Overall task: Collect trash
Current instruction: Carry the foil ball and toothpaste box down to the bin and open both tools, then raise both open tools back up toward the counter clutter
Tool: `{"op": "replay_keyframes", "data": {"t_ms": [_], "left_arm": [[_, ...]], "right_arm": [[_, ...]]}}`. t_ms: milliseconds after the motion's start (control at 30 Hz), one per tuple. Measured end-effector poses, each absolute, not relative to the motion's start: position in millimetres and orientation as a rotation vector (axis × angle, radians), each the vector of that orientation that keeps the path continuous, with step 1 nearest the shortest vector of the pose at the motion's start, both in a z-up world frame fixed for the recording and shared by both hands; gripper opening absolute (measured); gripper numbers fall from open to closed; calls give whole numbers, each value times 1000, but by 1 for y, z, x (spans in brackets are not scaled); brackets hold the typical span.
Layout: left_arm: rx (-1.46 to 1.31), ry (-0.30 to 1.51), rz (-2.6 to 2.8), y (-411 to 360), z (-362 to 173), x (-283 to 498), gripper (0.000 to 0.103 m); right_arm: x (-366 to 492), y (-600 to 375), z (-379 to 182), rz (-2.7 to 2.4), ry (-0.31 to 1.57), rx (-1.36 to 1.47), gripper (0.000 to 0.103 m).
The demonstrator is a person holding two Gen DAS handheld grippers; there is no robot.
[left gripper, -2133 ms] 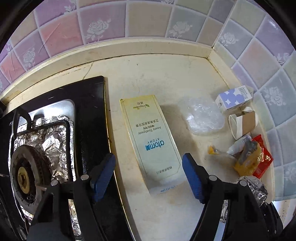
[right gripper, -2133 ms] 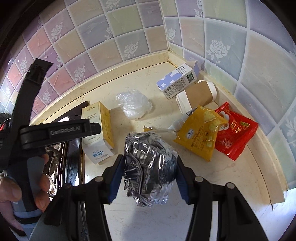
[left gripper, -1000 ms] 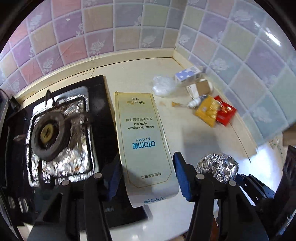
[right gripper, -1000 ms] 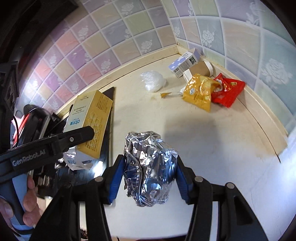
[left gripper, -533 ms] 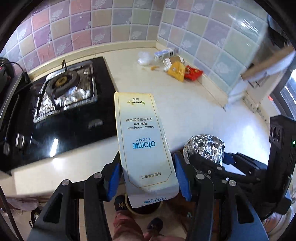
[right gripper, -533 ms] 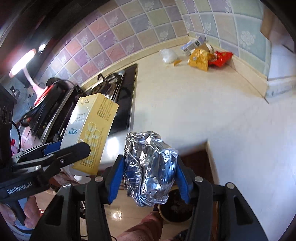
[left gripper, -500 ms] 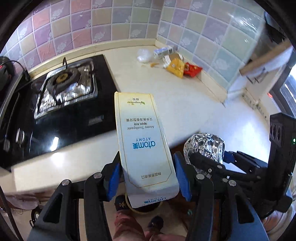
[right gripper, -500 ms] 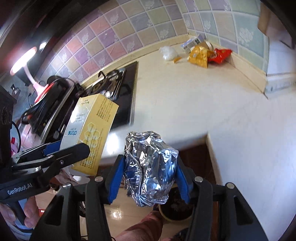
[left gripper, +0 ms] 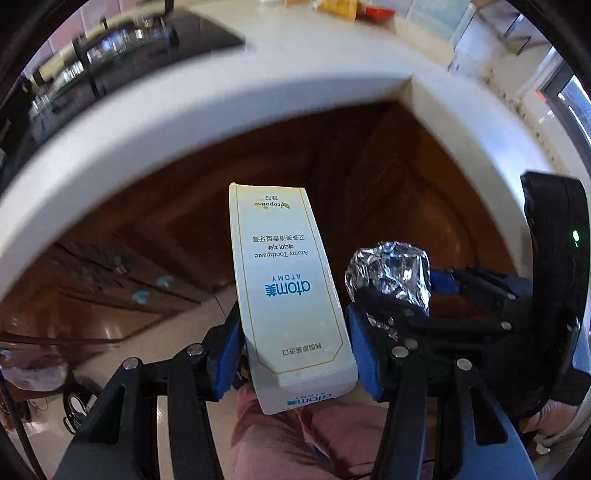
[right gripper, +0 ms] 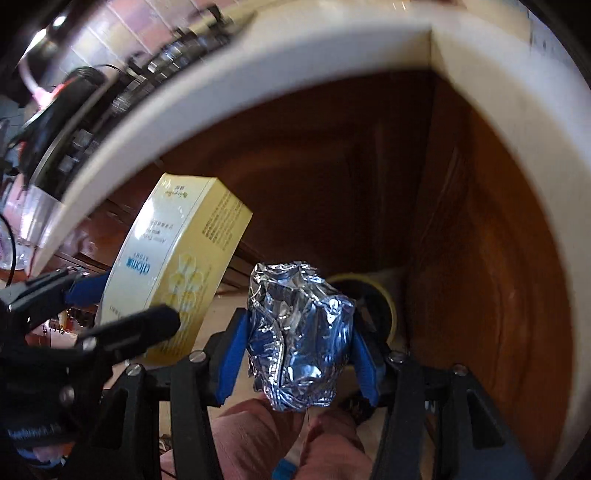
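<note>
The person stands at the inner corner of the counter [left gripper: 155, 122] with both tools pointing steeply down toward the floor. The left gripper [left gripper: 291, 354] is clamped on a tall toothpaste box [left gripper: 286, 280], blue pads pressed against its two long sides. The right gripper [right gripper: 299, 354] is squeezed onto a crumpled foil ball [right gripper: 299, 332], which fills the gap between its pads. Below the foil, against the brown cabinet [right gripper: 369, 166], sits a round yellow-rimmed bin [right gripper: 384, 299]; it is half hidden, so I take it for the trash bin rather than know it. Both pieces are off the counter and held over the floor, the foil almost above the bin. Neither is dropped yet. Far back on the counter a yellow packet [left gripper: 338, 6] and a red packet [left gripper: 376, 13] wait to be collected.
</note>
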State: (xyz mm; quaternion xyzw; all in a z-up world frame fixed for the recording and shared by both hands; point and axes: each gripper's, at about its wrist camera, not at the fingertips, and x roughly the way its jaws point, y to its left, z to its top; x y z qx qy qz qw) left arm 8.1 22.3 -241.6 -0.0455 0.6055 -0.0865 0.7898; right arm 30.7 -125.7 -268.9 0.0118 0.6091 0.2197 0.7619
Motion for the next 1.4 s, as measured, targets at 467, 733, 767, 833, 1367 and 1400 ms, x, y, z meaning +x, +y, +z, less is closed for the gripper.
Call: {"op": "replay_keyframes", "data": {"t_ms": [467,733,767,833,1367,1400], "left_arm": [[-87,1484,-296,12,-424,32,53],[-103,1541,-268,15,-479,49,68],[-99,1544,-260,16,-481,49,71],[-95,1549,-247,20,-485,46,79],[-102,1547,-159,52,-447,19,88],[-103,1544,-158,53,-443,18,88]], "right_arm": [[44,-153,-449,214,1504,64,53],[60,-159,-498,168,1523,97,53],[58,-156,-501,166,1524,98,53],[62,-158,-504,174,1527,102,53],[69,-138,-498,224,1550,106,68],[69,-137,-494,222,1547,98,70]]}}
